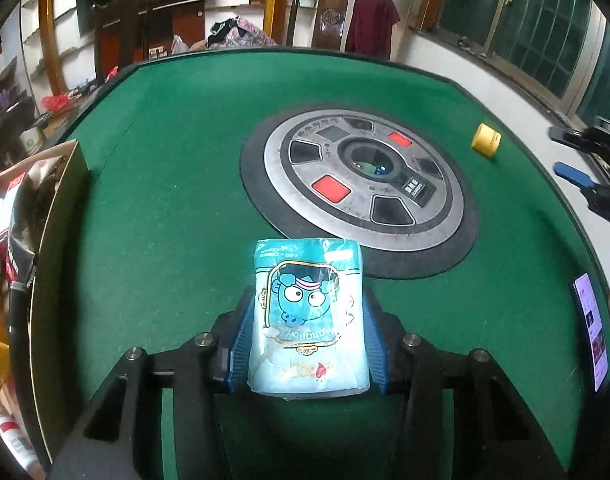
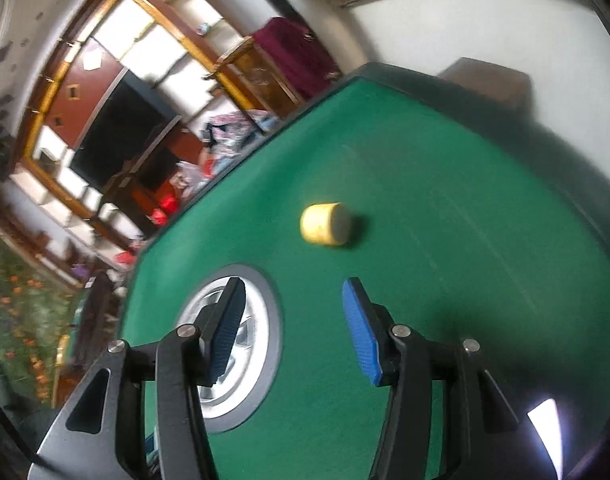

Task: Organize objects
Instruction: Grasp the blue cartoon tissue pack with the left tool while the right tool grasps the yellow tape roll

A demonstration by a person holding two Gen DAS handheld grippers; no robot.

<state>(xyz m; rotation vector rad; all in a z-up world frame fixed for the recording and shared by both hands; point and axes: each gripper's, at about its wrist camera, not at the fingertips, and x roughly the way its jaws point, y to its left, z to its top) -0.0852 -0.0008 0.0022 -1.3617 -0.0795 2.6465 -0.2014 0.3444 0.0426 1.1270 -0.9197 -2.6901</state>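
Left wrist view: our left tool (image 1: 307, 312) is clamped on a light-blue tissue pack (image 1: 308, 316), one blue pad pressed to each long side. The pack carries a teal cartoon face and sits lengthwise along the fingers, its far end reaching past the fingertips. We hold it above the green felt desk (image 1: 177, 152), close to the near rim of the round metal centre panel (image 1: 359, 182), which has two red buttons and a dark hub.

At the left edge stands an open cardboard box (image 1: 59, 248), holding packets and tubes we cannot name. A yellow cylinder (image 1: 486, 140) lies on its side on the felt near the far right edge, well apart from the pack. A lit phone (image 1: 593, 332) rests at the desk's right margin. Our right tool shows at the far right of this view as dark parts with a blue pad.

Right wrist view, tilted and motion-blurred: our right tool (image 2: 295, 326) has its fingers spread with nothing between them. Beyond the fingertips, the yellow cylinder (image 2: 325, 224) lies on the felt, apart from both pads. The centre panel (image 2: 261, 340) shows behind the left finger (image 2: 227, 328). Shelving and a dark screen fill the background.
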